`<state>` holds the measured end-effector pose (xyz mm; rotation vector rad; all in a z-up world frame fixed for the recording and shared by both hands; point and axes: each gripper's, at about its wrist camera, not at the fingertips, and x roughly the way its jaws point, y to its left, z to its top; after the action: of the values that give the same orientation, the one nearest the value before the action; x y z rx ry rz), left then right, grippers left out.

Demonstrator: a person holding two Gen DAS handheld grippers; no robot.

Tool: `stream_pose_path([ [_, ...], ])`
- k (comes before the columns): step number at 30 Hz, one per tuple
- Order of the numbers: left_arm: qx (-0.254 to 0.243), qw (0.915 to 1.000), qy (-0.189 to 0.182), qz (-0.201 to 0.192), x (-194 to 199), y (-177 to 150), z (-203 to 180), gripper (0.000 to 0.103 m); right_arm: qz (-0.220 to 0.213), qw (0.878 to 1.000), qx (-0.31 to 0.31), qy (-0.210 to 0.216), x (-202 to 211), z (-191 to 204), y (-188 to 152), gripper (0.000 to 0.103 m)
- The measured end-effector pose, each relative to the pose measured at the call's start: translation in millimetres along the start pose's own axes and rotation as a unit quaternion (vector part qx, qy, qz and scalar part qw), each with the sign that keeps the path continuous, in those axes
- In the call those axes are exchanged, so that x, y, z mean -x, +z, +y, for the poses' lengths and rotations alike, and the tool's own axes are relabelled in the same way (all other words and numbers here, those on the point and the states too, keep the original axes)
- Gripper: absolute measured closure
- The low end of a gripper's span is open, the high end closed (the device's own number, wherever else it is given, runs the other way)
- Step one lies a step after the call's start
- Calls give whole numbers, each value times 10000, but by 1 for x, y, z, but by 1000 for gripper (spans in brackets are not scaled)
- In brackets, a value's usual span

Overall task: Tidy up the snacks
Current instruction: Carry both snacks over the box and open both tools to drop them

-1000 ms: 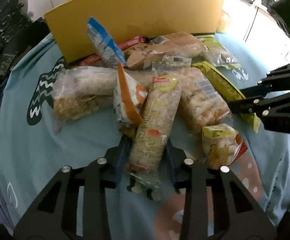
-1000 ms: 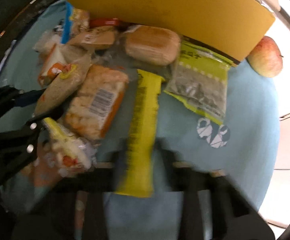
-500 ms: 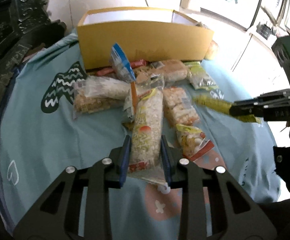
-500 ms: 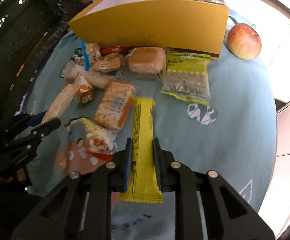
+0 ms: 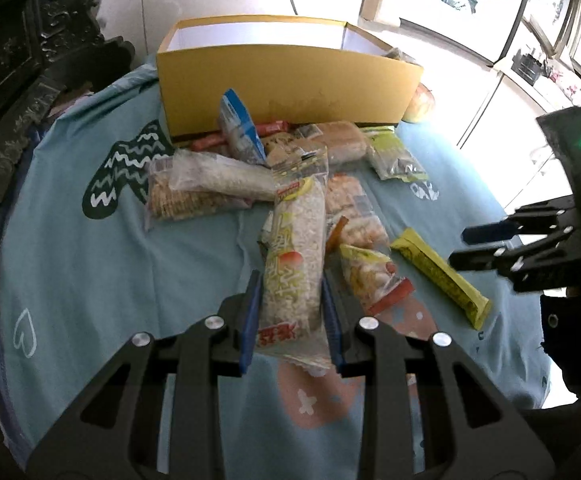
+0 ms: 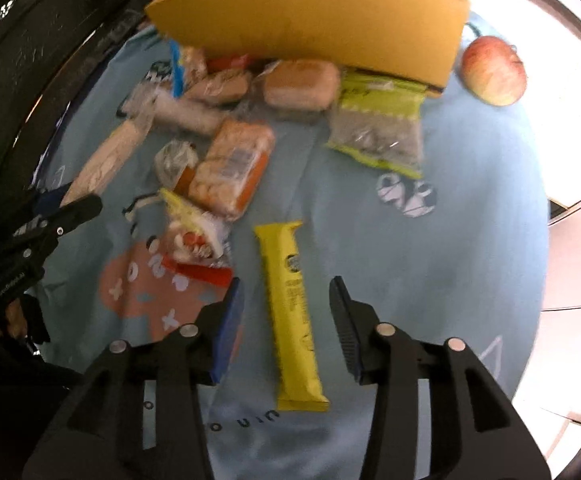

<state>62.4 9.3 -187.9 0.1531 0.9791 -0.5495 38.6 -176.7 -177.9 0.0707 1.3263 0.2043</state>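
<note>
Yellow bar released – right hand-held gripper jaws opening around it; left hand-held gripper clamps rice-cracker pack.

A yellow bar lies on pale blue cloth with white, perhaps cartoon, prints.

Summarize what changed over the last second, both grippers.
The right gripper pulled the yellow bar out of the pile toward the near edge, and its jaws are now opening; the bar lies free on the blue cloth between them. The left gripper drew the long rice cracker pack back and stays clamped on it. The yellow box, apple and remaining snacks are unchanged.
</note>
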Motion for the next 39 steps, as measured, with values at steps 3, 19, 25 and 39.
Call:
stream_pose_path([
  [3,-11,10000,-7,3,-1,-1,-1,74,388,9976,346,-465,-30,9,-11,71],
  [19,50,9966,-23,-822,42,51,0,74,-1453,9876,-283,522,93,-16,48,84],
  [25,139,9924,115,-1221,56,117,-1,74,-2021,9786,-184,347,143,-23,106,84],
  [39,74,9831,283,-1809,66,239,-5,74,-2575,9662,-86,-76,187,-38,187,84],
])
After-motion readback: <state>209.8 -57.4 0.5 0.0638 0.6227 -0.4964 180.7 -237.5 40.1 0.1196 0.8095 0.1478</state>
